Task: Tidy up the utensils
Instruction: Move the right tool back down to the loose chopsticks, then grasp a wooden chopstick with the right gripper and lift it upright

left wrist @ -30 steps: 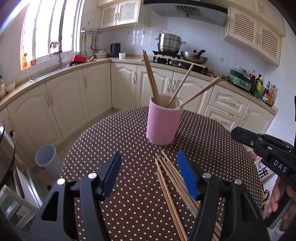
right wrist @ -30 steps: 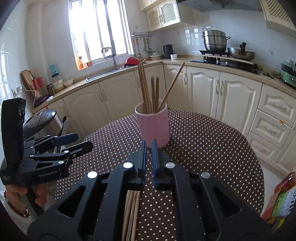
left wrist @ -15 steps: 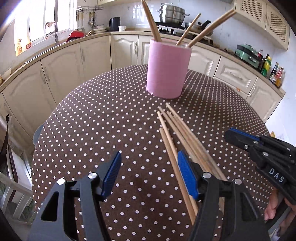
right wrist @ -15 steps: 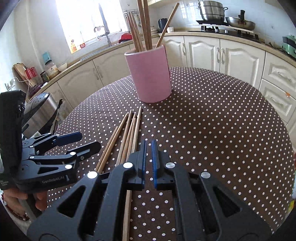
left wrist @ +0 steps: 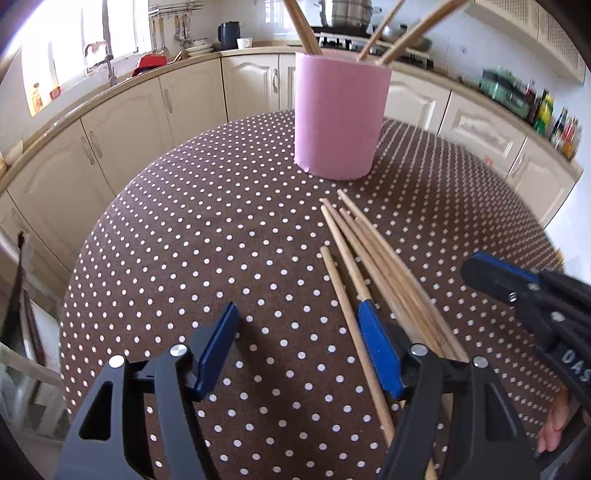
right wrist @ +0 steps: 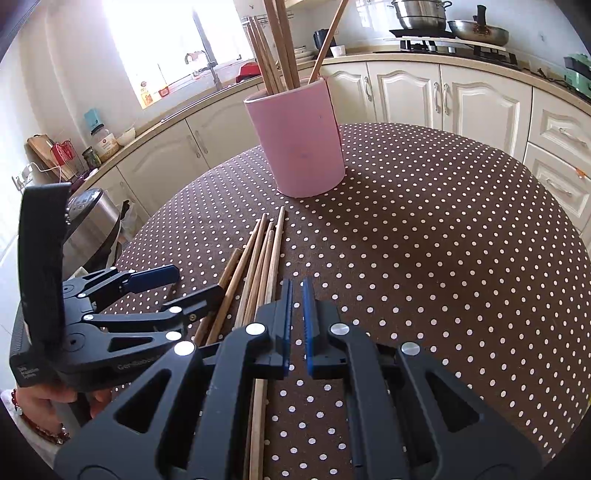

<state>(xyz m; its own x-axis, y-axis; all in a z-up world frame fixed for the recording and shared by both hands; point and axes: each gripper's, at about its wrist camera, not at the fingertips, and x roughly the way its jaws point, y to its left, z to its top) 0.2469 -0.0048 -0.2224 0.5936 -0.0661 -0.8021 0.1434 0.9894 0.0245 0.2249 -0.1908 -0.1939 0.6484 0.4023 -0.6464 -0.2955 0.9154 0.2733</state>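
Note:
A pink holder (left wrist: pixel 341 114) with several wooden chopsticks stands on the dotted brown table (left wrist: pixel 221 229); it also shows in the right wrist view (right wrist: pixel 299 140). Several loose chopsticks (left wrist: pixel 373 266) lie fanned on the table in front of it, also in the right wrist view (right wrist: pixel 258 266). My left gripper (left wrist: pixel 297 347) is open and low over the table, with the leftmost loose chopstick (left wrist: pixel 351 321) lying between its jaws. My right gripper (right wrist: pixel 296 325) is shut and empty, just right of the loose chopsticks. The left gripper also shows in the right wrist view (right wrist: pixel 177 288).
Cream kitchen cabinets (left wrist: pixel 147 110) and a counter curve round behind the table. A rice cooker (right wrist: pixel 92 218) stands past the table's left edge. The stove with pots (right wrist: pixel 443 26) is at the back right. The table edge curves close on both sides.
Both grippers have moved down and forward, closer to the table and the holder. The left gripper's jaws now straddle the leftmost loose chopstick. Neither gripper has changed its opening.

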